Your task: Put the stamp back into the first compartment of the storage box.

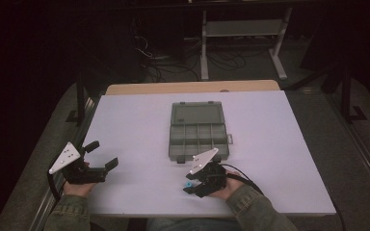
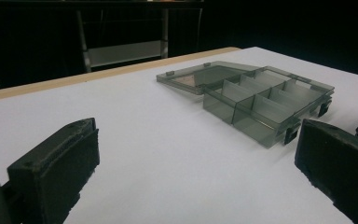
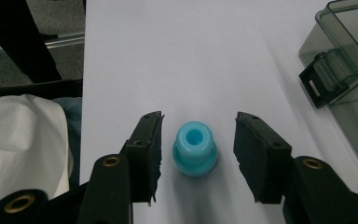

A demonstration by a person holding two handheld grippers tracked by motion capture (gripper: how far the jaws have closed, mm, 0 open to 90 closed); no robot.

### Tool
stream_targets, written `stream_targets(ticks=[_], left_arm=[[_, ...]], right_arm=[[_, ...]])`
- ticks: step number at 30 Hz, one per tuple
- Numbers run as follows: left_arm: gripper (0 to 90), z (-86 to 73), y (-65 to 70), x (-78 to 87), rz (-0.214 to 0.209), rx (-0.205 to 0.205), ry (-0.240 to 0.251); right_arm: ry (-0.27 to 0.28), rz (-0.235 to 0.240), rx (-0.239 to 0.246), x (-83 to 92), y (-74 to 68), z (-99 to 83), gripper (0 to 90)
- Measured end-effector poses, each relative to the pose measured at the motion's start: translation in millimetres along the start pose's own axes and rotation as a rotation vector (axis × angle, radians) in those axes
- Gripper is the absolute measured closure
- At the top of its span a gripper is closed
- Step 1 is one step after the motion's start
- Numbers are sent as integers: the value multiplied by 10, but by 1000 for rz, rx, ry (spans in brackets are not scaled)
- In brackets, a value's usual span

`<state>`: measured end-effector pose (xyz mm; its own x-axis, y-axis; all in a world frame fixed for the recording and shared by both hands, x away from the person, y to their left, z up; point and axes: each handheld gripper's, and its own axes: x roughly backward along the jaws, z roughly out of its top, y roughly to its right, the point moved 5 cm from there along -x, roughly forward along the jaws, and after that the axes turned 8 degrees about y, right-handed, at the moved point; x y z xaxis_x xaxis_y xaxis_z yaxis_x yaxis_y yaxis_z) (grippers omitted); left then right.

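Note:
A small light-blue spool-shaped piece (image 3: 194, 148) stands upright on the white table (image 1: 135, 120), near its front edge. My right gripper (image 3: 199, 120) straddles the piece (image 1: 188, 184), a jaw on each side with a narrow gap to each, so it is open and not pressing. A smoky grey plastic compartment box (image 1: 200, 132) lies open at the table's middle, lid folded back, its compartments looking empty. My left gripper (image 1: 103, 155) rests at the front left, jaws wide open with nothing between them; in its own view (image 2: 196, 140) it faces the box (image 2: 261, 100).
The box's latch corner (image 3: 349, 70) sits just right of the right gripper. A wooden strip (image 1: 192, 87) runs along the table's far edge. Beyond it are a metal frame (image 1: 243, 43) and cables on a dark floor. White cloth (image 3: 18, 140) lies past the table's front edge.

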<state>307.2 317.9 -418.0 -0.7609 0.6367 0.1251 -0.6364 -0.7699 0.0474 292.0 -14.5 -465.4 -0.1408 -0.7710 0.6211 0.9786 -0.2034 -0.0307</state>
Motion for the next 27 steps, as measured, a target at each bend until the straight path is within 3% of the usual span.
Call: stream_targets(ticks=[10,27], left_arm=[[0,0,3,-3,0,2,2],[0,-2,2,-12,-3,2,5]], right_arm=[[-8,-11,8,-4,-8,-3,703],[12,-34,-17,66,24,45,713]])
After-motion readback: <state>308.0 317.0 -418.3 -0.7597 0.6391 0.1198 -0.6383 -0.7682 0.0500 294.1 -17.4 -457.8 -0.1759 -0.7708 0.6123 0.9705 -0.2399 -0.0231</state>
